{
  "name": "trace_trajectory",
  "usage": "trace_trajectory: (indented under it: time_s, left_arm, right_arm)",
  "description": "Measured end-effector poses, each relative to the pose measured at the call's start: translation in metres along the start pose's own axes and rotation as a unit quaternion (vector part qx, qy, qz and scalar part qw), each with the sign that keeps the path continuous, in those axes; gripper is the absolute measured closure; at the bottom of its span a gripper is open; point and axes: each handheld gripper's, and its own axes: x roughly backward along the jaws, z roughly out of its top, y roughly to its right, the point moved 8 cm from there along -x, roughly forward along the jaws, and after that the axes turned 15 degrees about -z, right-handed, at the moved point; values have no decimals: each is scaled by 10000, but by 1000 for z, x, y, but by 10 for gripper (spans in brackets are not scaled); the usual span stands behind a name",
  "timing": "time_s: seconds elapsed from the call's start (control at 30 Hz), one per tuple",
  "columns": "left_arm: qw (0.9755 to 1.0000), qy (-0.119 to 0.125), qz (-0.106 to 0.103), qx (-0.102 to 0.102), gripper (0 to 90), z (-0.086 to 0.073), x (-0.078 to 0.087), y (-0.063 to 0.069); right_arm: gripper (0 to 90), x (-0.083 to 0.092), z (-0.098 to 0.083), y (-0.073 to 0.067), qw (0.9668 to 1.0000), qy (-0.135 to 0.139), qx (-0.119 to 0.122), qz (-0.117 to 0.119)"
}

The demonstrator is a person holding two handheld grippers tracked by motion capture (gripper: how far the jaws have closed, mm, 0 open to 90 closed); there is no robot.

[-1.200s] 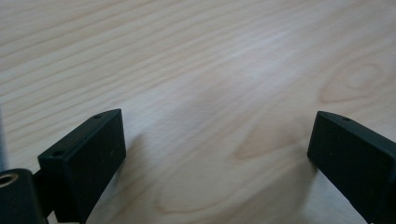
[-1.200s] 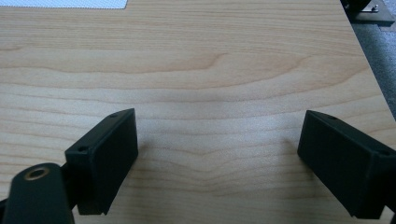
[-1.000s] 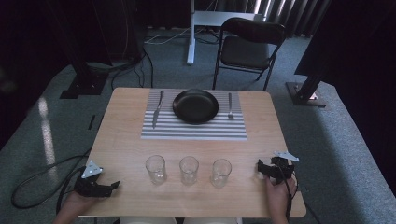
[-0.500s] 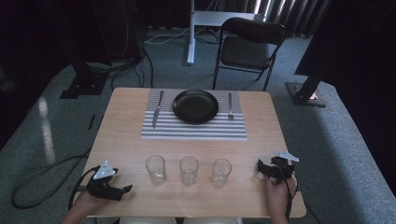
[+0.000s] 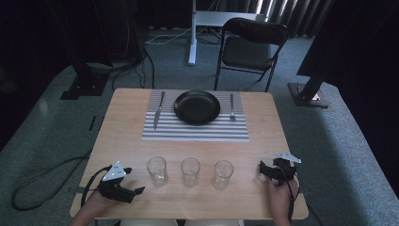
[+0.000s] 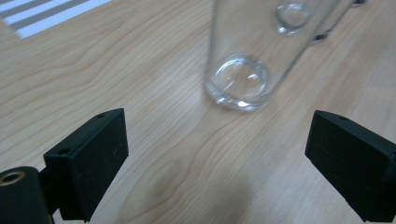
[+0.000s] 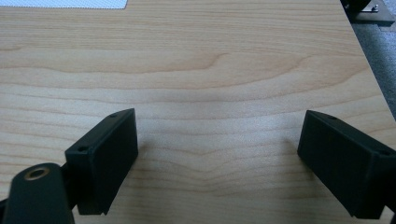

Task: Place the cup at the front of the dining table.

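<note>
3 glasses (image 5: 190,170) overhead, 1 glass (image 6: 243,70) before left tool (image 6: 224,154)

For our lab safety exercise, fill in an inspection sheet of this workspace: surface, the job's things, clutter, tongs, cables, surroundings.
Surface: wooden table, striped placemat at the far side.
Job's things: three empty glasses in a row; left glass nearest the left tongs.
Clutter: nothing seen; black plate, knife and fork lie on the placemat.
Tongs: left tongs open, aimed at the left glass, not touching; right tongs open, nothing between.
Cables: black cable on the floor, left.
Surroundings: folding chair, carpet.
</note>
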Motion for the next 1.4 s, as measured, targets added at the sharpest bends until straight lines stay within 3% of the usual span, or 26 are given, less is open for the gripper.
trace_trajectory:
  time_s: [0.17,0.3,0.9,1.03,1.27,1.4]
  left_arm:
    - [9999,62,-96,-23,64,7,-6,4]
    - [9994,277,-224,-4,104,18,-11,6]
    - [9982,425,-410,-143,105,40,-27,11]
    - [9978,515,-410,-116,106,42,-27,9]
    - [9964,703,-345,-313,140,52,-29,12]
    - [9957,800,-204,-428,149,55,-33,11]
  right_arm:
    - [116,0,0,0,10000,2,4,1]
    - [116,0,0,0,10000,2,3,1]
    - [117,0,0,0,10000,-1,-4,0]
    - [117,0,0,0,10000,-1,-1,-2]
    - [117,0,0,0,10000,-1,-1,-2]
    - [120,0,0,0,10000,-3,-9,-5]
